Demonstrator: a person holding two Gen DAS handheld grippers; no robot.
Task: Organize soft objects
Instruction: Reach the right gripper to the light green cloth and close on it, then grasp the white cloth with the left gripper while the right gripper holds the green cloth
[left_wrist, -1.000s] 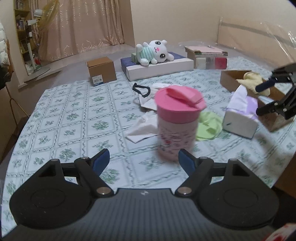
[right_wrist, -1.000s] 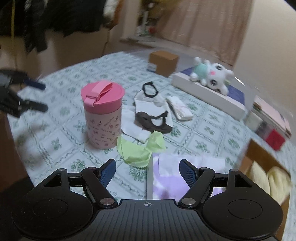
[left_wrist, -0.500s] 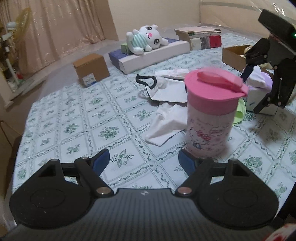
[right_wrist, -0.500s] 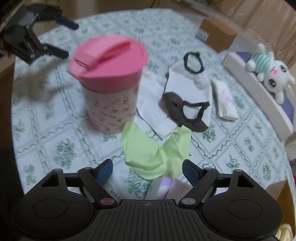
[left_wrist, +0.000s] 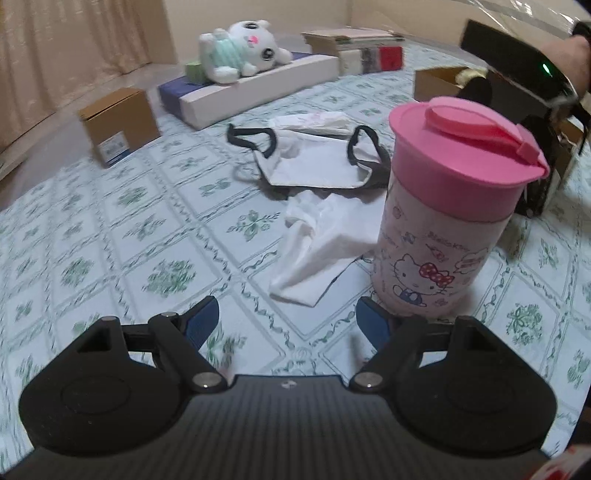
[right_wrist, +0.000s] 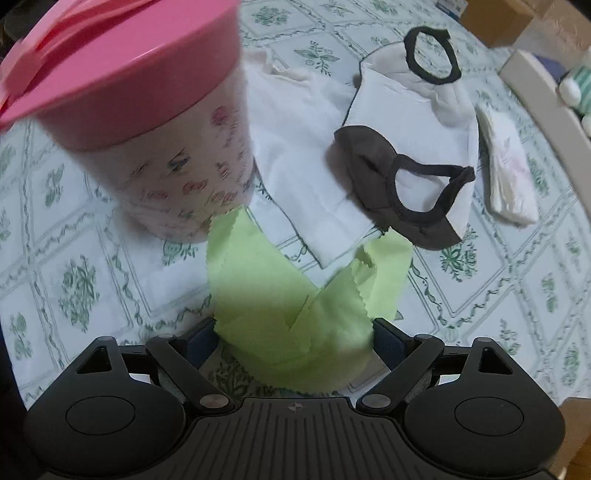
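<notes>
- The left gripper's (left_wrist: 287, 318) fingers (left_wrist: 201, 321) stand spread wide at the bottom of the left wrist view, with only the patterned cloth of the counter (left_wrist: 110, 236) between them.
- The right gripper's (right_wrist: 295, 338) fingers (right_wrist: 388, 341) are also spread apart, having just been opening; the crumpled green cloth (right_wrist: 266, 291) lies between them at lower centre of the right wrist view, and whether the pads touch it I cannot tell.
- A pink-lidded cup (left_wrist: 450, 206) stands upright at the right of the left wrist view, just above the left gripper's right-hand finger; in the right wrist view it fills the upper left, with the green cloth reaching its base.
- A white cloth (left_wrist: 325, 247) lies crumpled at centre frame, touching the cup's left side.
- A white bag with black handles (left_wrist: 317, 162) lies flat above it.
- A folded white tissue pack (right_wrist: 506, 170) lies at the right of the right wrist view, beside the bag.
- A plush toy (left_wrist: 240, 48) lies on a flat box (left_wrist: 258, 88) at the upper centre.
- A small cardboard box (left_wrist: 118, 125) sits at upper left.
</notes>
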